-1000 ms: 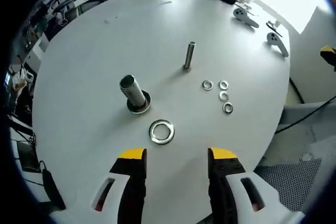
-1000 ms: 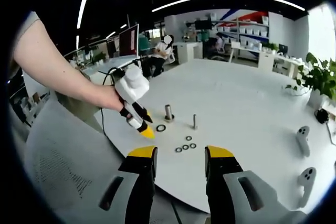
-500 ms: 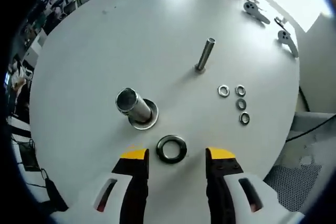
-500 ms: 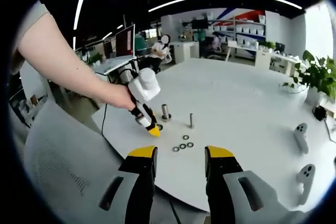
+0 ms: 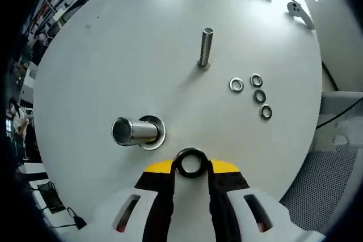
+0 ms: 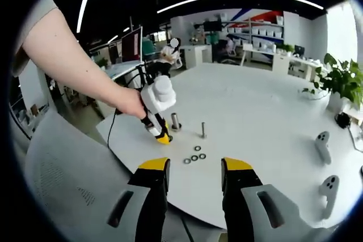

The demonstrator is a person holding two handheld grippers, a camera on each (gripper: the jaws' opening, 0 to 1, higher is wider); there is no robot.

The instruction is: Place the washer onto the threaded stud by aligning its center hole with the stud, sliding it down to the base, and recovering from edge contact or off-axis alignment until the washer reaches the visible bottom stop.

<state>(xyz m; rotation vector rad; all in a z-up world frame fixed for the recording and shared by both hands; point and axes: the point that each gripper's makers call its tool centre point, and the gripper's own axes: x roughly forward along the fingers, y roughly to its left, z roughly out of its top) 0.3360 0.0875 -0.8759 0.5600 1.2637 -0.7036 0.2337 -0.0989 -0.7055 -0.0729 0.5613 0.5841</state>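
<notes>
While its yellow tips close on the large washer (image 5: 190, 162), the left gripper (image 5: 190, 169) pinches it against the white table (image 5: 113, 55).
Just beyond stands the wide stud (image 5: 131, 131) on its round base, then four small washers (image 5: 253, 92) and a thin threaded stud (image 5: 205, 47); the right gripper (image 6: 194, 166) hangs with jaws spread, well back from the table edge, with the left gripper (image 6: 163, 138) in a person's hand (image 6: 131, 103) beyond it.

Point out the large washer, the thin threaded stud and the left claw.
large washer (image 5: 190, 162), left gripper view, on its dark ring rim.
thin threaded stud (image 5: 205, 46), left gripper view, mid-shaft.
left claw (image 5: 191, 168), left gripper view, between its yellow tips, closed on the washer.
</notes>
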